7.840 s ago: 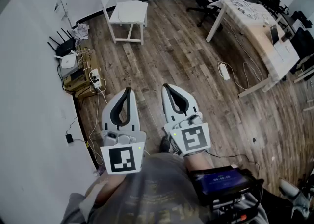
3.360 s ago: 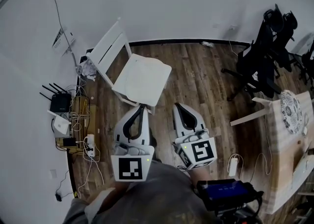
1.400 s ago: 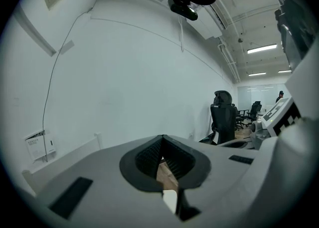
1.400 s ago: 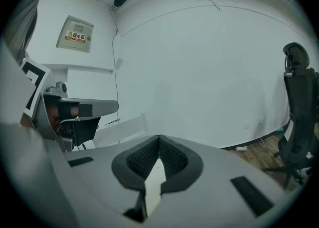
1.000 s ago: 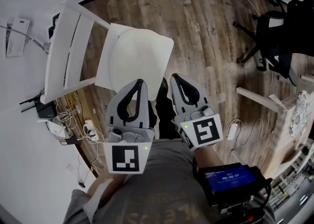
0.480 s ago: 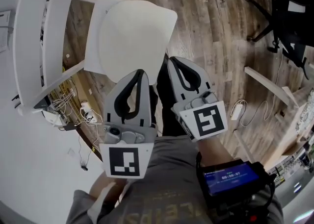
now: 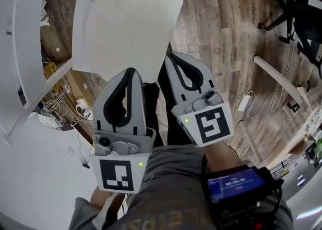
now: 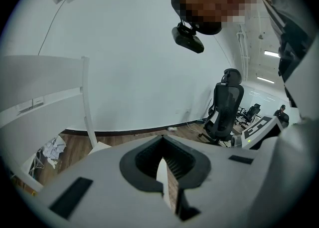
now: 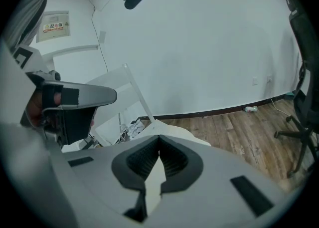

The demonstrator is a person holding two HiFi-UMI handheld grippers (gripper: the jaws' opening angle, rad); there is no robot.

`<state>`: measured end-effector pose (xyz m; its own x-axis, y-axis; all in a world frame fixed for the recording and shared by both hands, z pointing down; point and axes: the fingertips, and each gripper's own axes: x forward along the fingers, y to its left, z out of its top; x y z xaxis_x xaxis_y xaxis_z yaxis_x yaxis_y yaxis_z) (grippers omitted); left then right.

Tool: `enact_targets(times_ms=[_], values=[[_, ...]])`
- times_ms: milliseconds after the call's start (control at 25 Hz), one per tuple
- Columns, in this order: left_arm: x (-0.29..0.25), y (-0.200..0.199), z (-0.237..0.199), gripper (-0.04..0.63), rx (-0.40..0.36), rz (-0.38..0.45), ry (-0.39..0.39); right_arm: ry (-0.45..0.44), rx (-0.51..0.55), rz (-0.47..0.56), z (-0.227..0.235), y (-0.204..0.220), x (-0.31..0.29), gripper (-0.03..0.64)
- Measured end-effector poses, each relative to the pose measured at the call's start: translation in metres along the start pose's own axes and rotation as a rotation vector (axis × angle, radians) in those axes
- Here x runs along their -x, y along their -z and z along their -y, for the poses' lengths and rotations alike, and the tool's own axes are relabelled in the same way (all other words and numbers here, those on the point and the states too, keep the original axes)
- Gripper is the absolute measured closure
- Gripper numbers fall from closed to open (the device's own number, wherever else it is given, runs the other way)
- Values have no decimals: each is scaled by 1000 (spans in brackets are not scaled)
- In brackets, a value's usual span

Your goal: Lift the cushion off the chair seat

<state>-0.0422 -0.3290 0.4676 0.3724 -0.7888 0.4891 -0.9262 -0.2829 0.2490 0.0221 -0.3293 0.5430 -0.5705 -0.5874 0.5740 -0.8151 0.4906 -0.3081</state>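
Note:
A white cushion [image 7: 126, 25] lies flat on the seat of a white wooden chair [image 7: 25, 48], in the upper left of the head view. My left gripper [image 7: 130, 72] is shut and empty, its tip over the cushion's near edge. Just past the cushion's near right corner, my right gripper [image 7: 171, 57] is shut too, with nothing in it. From the right gripper view, its shut tips [image 9: 158, 136] point at the cushion [image 9: 179, 134] and the chair back [image 9: 117, 90]. The left gripper view has shut tips [image 8: 162, 137], with the chair's slats [image 8: 45, 85] at left.
Routers and tangled cables [image 7: 60, 116] lie on the floor by the wall at left. A white power strip [image 7: 245, 100] and a table leg [image 7: 282, 79] are on the wood floor at right. A black office chair [image 7: 302, 12] stands at far right.
Both grippers have come down toward the chair, still shut. The chair and cushion now fill more of the head view and sit closer to the jaw tips.

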Motion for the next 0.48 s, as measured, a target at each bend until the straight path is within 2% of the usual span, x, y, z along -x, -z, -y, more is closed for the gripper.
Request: enact_targets(times_ms=[480], values=[[-25, 60, -19, 589, 44, -27, 7, -7, -38, -67, 6, 77, -40, 609]])
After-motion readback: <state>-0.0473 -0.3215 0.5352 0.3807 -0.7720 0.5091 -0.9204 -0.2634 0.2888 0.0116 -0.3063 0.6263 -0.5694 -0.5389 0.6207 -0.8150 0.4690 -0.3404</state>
